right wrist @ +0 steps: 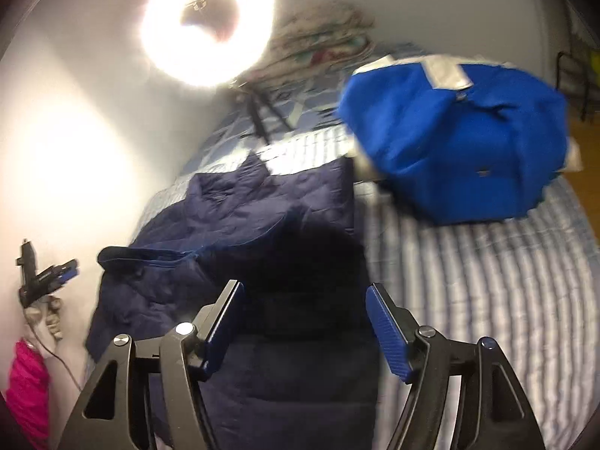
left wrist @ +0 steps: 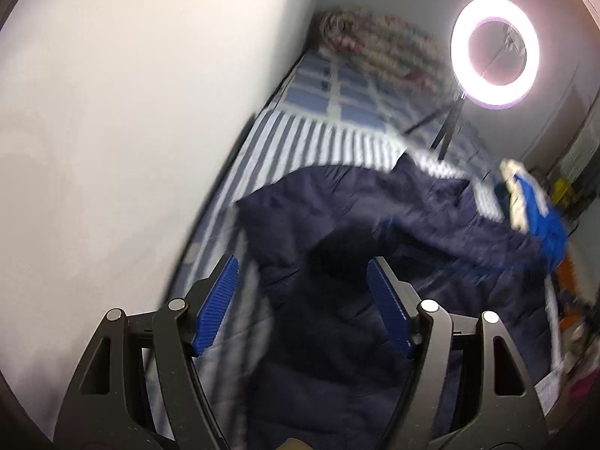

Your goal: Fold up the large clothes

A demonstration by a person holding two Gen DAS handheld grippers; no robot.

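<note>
A dark navy quilted jacket lies spread on a blue-and-white striped bed cover. It also shows in the right wrist view, partly folded, one sleeve lying across it. My left gripper is open and empty, hovering above the jacket. My right gripper is open and empty above the jacket's lower part. The left gripper shows at the far left of the right wrist view, near the wall. Both views are motion-blurred.
A bright blue garment with grey trim sits bunched on the bed, right of the jacket, also in the left view. A lit ring light on a tripod stands behind. A patterned blanket lies at the bed head. A white wall is left.
</note>
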